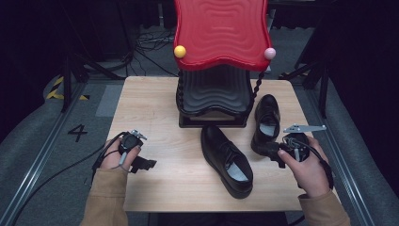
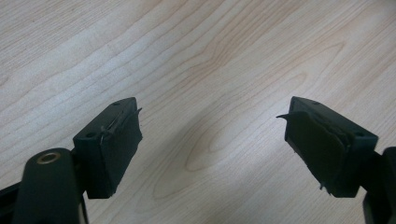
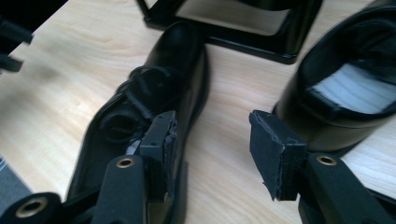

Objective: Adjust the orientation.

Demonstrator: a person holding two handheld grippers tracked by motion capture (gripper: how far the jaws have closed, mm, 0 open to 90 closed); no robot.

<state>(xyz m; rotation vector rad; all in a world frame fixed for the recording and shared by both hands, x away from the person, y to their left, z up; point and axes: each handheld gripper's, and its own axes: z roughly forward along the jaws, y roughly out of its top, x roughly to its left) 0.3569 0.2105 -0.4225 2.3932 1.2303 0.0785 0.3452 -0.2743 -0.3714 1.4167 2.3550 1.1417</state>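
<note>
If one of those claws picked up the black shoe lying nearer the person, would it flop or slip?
The nearer black shoe looks like stiff polished leather, so it would probably keep its shape. Its glossy surface may be slippery between the right claw pads. Gripped by the open collar, the toe would likely tip downward.

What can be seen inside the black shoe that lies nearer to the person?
Inside the nearer black shoe a pale insole shows at the heel; the toe part is hidden under the laced upper.

Two glossy black leather lace-up shoes on my table: one shoe [image 1: 227, 160] lies at six o'clock, its mate [image 1: 266, 123] upright at three.
</note>
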